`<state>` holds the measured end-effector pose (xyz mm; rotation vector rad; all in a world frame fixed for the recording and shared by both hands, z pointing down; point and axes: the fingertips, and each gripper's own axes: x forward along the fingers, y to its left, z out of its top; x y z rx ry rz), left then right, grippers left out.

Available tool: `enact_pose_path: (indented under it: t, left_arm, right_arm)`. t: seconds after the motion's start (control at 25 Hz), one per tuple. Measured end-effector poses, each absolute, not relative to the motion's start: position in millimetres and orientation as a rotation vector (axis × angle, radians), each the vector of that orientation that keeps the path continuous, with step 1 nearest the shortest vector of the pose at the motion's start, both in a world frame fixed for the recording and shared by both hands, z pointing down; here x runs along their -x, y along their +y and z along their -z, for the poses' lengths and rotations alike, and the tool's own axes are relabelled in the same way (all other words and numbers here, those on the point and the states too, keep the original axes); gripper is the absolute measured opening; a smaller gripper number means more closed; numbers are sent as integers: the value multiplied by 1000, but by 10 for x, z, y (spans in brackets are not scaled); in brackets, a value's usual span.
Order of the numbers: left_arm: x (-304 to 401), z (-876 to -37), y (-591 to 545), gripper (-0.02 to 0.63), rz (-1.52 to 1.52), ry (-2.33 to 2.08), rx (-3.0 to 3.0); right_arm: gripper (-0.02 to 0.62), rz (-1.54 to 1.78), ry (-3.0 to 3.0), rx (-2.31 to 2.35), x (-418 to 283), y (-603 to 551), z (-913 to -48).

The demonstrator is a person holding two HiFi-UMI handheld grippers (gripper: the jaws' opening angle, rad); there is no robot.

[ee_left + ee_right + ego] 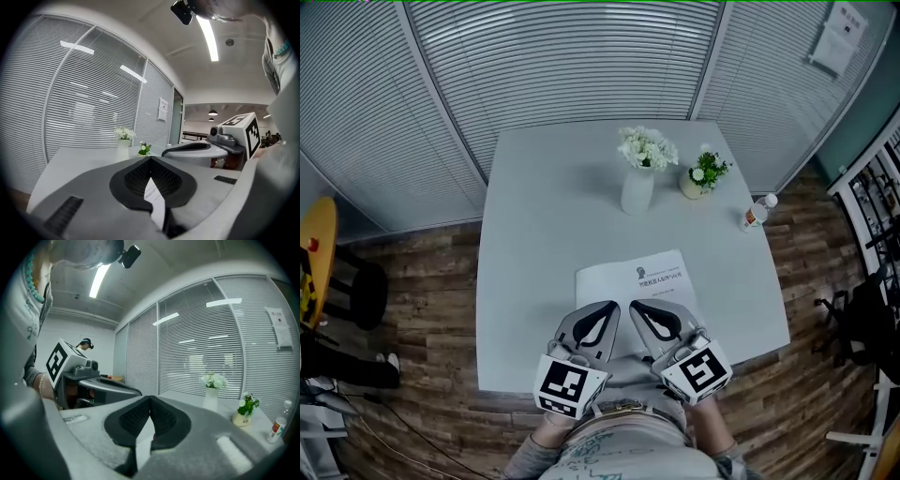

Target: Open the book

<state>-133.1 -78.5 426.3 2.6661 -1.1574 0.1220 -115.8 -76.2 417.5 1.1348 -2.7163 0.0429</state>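
One book (637, 281) lies shut and flat on the table (534, 225), cover up, close to the near edge and in front of you. Its printed title is at the far end and its near end runs under your tools. The opening, as I judge it, has not begun: no page or cover is lifted.

Your left claw (612, 306) and right claw (635, 306) sit side by side over that near end, tips almost touching each other. Both are closed. In the left gripper view the left claw (150, 158) has its pads together at the tip, with a sliver of printed white paper showing through the slit behind them. I cannot tell whether that paper is pinched or only seen below. The right claw (150, 398) is likewise closed, with nothing plainly clamped.

Next, you probably need to spread one claw, work a jaw under the cover's free edge and swing it over. The other can press the book down, since a thin cover may slide.

Farther back stand a vase (637, 187), a potted plant (703, 176) and a bottle (757, 214), well apart from the book.
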Motion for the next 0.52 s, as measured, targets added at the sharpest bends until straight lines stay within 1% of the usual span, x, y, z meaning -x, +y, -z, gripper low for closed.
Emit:
enact_pose_path:
  t: [0.52]
  left_arm:
    - [1288, -4330, -778, -2, -178, -1207, -2693]
  right_arm:
    - [2, -41, -2716, -1137, 1084, -764, -4215]
